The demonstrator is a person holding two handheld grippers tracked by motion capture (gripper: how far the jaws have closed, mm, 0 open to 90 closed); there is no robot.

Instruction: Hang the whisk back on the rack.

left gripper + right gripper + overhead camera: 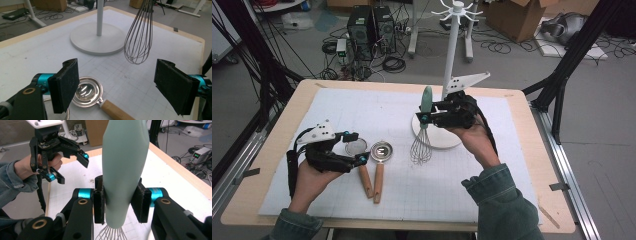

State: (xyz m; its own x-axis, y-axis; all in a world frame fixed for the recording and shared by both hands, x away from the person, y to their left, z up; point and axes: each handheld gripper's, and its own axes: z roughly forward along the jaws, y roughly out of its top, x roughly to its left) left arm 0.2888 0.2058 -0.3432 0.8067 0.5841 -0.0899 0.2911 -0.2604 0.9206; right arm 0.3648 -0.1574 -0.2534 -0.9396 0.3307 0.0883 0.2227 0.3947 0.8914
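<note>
Low in the left of the high view, the left gripper [353,148] hangs just over the white mat [337,107], its jaws standing apart with nothing between them. In the left gripper view its two black pads [66,83] frame bare mat, and the shiny bowl of a small strainer [87,91] lies just under the left-hand pad, its wooden handle running to the bottom edge of the frame. In the high view that strainer [381,152] lies beside a second strainer [356,148], both with wooden handles pointing toward the bottom of the frame, near the lower centre of the mat. Right of centre, a little higher in the frame, the right gripper [424,114] is clamped on the pale green handle of a whisk [422,142], which hangs upright with its wire loops down, clear of the mat. In the right gripper view the pads press both sides of that handle [123,170], wires showing below. Behind the whisk stands a white rack [453,55] on a round base, with hooks at the top of its pole in the upper centre.
</note>
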